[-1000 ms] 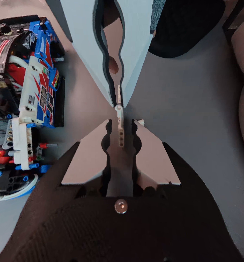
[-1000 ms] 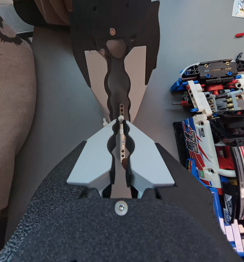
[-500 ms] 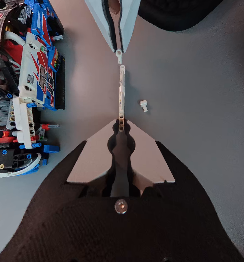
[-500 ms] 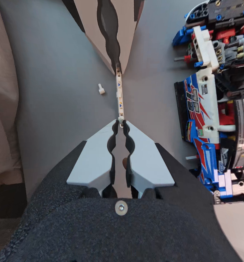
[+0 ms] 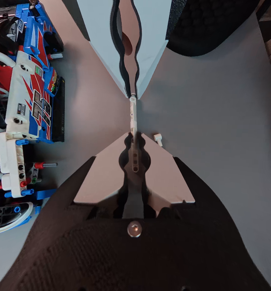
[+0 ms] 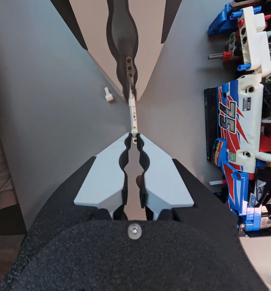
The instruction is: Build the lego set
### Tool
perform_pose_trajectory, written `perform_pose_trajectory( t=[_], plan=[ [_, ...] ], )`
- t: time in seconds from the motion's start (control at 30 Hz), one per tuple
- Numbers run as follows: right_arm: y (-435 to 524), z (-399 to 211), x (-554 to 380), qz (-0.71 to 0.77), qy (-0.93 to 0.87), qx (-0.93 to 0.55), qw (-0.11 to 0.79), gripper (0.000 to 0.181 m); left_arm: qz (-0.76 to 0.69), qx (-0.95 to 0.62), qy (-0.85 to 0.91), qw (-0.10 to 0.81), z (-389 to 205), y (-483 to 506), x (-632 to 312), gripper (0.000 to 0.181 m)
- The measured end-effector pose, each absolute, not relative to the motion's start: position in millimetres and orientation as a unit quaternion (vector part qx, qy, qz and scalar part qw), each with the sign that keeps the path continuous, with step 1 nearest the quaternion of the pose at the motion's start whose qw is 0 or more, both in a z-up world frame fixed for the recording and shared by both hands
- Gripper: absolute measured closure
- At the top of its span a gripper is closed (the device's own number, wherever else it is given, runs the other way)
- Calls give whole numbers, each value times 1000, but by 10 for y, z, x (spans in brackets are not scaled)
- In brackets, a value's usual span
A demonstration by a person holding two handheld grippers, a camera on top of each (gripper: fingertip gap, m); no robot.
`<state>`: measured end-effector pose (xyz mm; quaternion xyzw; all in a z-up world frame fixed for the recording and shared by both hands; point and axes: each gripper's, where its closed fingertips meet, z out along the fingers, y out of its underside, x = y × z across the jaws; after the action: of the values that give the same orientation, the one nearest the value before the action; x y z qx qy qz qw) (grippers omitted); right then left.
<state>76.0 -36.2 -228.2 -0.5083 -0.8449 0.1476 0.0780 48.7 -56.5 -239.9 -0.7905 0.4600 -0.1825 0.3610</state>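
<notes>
Left tongs (image 5: 134, 135) pinching slim white holed beam (image 5: 133, 116), right tongs (image 6: 133, 135) clamping white connector pin (image 6: 133, 132) at its tip

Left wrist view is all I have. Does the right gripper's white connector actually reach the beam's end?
Observer: In the right wrist view the white connector is pinched at the very tips of the right gripper and touches the end of the white beam. I cannot tell whether it is seated.
Operator: Which beam face shows on that side?
Observer: The face with small coloured sticker marks, about midway along it.
</notes>
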Motion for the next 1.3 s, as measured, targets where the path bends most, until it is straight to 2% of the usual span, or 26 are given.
perform_pose_trajectory(
  t=[0.87,1.2,1.23,1.3],
  plan=[
    [-304,-2332,783,39,-889,-450,73,177,-191,-785,459,369,-2400,-550,462,176],
    [-313,-2240,756,59,-880,-465,77,179,-188,-786,455,373,-2398,-558,451,176],
    [-316,-2238,760,65,-878,-468,77,180,-185,-787,455,374,-2401,-560,444,175],
    [-309,-2208,775,78,-873,-475,83,181,-186,-787,454,375,-2376,-582,442,161]
  ],
)
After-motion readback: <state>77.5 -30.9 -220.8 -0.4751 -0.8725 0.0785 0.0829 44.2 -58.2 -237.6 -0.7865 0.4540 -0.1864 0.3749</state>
